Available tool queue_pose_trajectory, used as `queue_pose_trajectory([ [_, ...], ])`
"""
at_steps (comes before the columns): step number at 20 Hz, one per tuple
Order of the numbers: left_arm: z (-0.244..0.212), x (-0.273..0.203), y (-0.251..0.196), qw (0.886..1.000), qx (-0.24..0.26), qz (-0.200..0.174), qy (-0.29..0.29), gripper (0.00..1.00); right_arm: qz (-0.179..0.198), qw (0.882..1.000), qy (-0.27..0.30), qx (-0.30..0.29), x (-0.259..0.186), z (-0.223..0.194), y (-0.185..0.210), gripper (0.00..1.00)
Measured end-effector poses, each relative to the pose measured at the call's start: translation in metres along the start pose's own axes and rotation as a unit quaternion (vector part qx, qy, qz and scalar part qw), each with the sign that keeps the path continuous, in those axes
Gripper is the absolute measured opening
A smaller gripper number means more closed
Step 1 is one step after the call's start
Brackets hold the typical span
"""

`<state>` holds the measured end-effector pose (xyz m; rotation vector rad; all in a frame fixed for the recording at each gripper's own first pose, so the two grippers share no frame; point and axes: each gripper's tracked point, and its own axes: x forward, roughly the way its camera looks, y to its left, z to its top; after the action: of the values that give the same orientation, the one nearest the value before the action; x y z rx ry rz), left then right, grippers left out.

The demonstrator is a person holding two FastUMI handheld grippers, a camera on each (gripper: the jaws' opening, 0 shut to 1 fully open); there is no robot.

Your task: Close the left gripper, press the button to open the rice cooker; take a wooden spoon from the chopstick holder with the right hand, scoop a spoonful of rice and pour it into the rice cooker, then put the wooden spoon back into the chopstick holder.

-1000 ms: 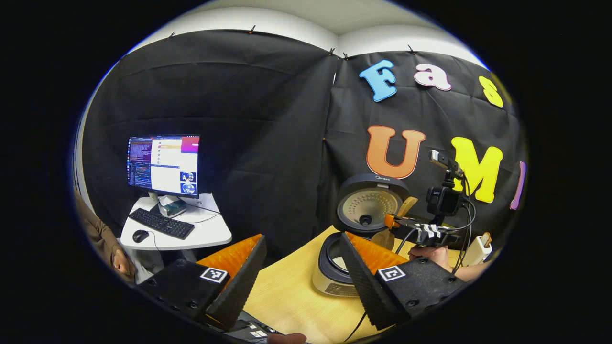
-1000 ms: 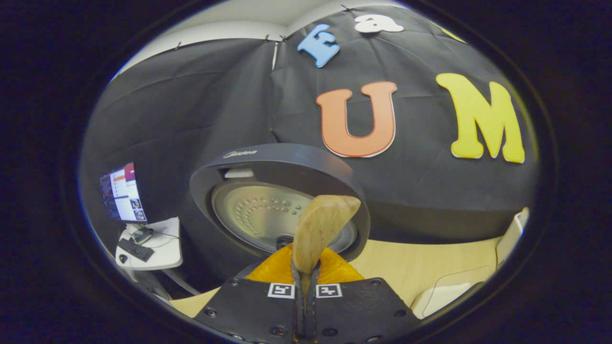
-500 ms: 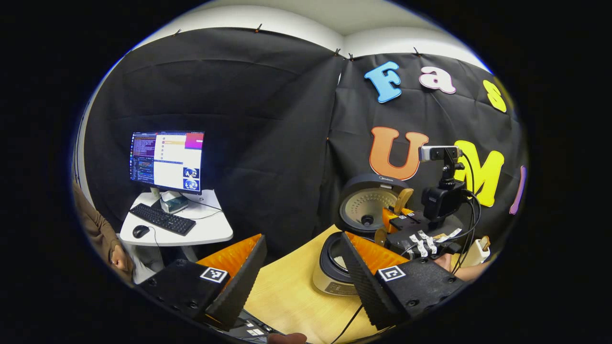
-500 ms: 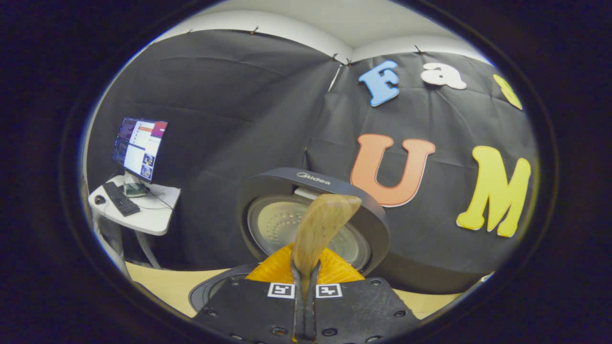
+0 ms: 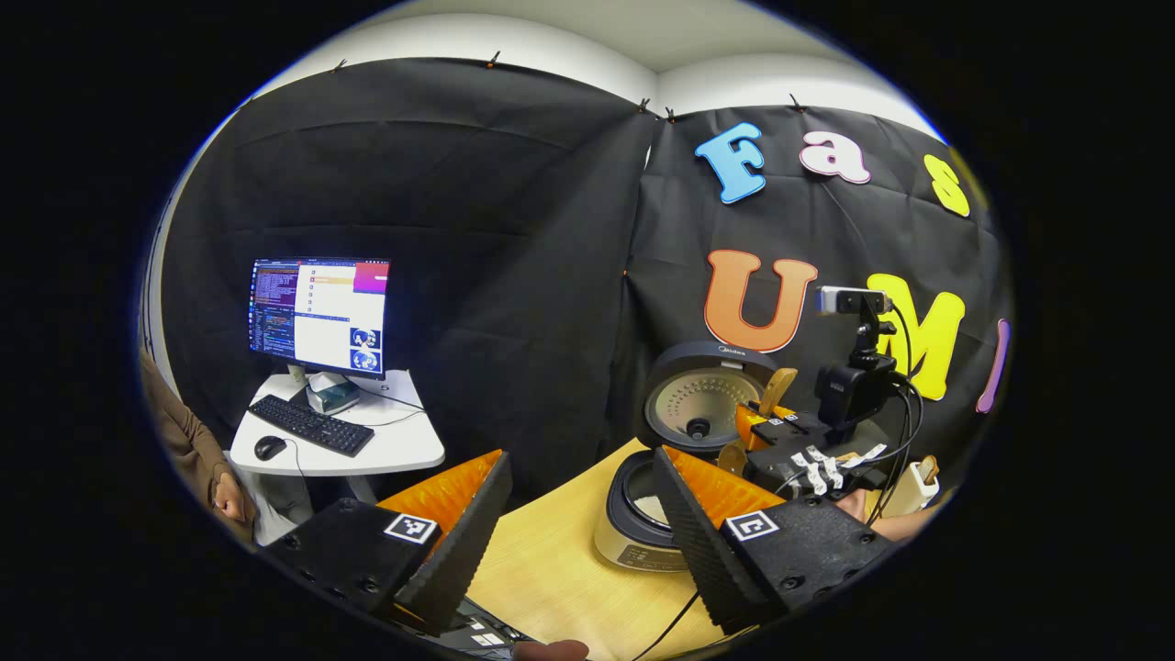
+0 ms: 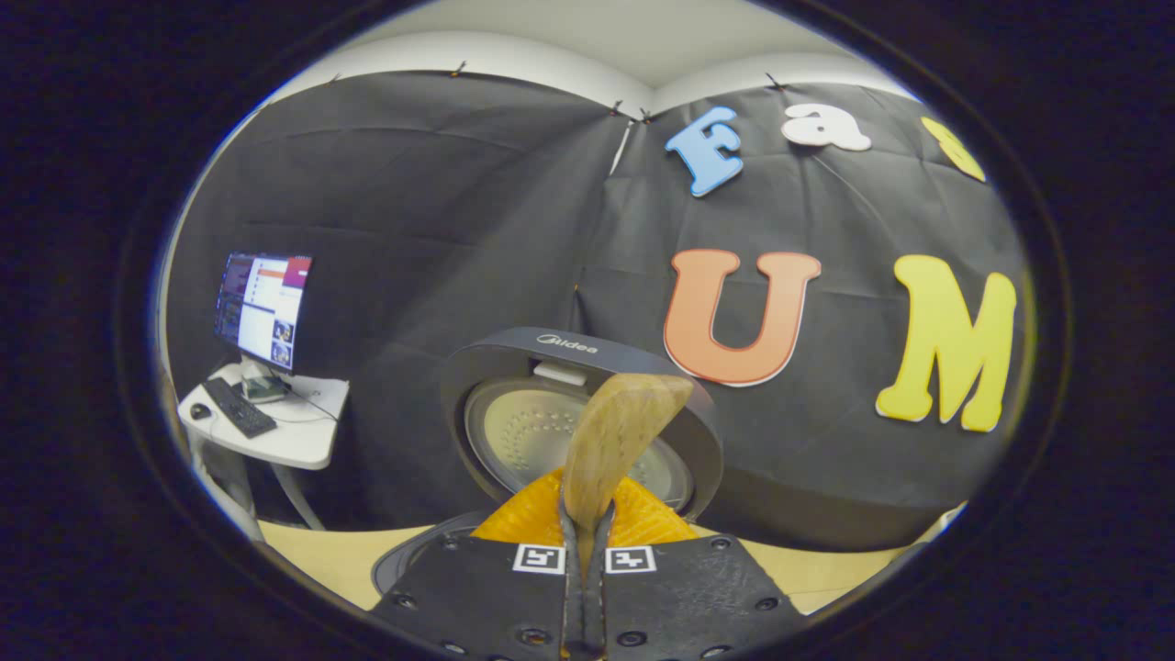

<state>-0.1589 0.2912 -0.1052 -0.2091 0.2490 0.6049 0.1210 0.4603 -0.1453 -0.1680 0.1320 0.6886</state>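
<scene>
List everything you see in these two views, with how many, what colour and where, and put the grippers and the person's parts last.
Rice cooker: one, pale body with dark lid up, on the table.
Wooden spoon: one, light wood, clamped in the right gripper in front of the lid.
Table: one, light wood, under the cooker.
Chopstick holder: one, white, far right table edge; contents hard to tell.
Monitor: one, lit, on the side desk.
Side desk: one, white, far left.
Keyboard: one, black, on the desk.
Mouse: one, black, beside the keyboard.
Left gripper: one, open, empty.
Right gripper: one, shut on the spoon.
Sleeve: one, brown, far left edge.
</scene>
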Motion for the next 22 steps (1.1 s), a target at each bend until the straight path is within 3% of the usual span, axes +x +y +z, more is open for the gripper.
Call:
queue_pose_trajectory([
  [7,0.005,-0.007,-0.024,1.0,0.028,-0.014,-0.005,0.98,0.007,0.992,0.037,0.124,-0.019,-0.002,-0.015,0.01],
  [12,0.011,-0.012,-0.067,0.998,0.047,-0.05,-0.012,0.98,-0.001,0.979,0.033,0.199,-0.053,0.016,-0.05,0.01],
  [17,0.015,-0.017,-0.136,0.99,0.074,-0.116,-0.026,0.98,-0.068,0.969,0.013,0.235,-0.112,0.023,-0.145,0.01],
  [22,0.014,-0.028,-0.237,0.975,0.062,-0.212,-0.033,0.98,-0.176,0.944,0.0,0.278,-0.202,0.005,-0.262,0.01],
])
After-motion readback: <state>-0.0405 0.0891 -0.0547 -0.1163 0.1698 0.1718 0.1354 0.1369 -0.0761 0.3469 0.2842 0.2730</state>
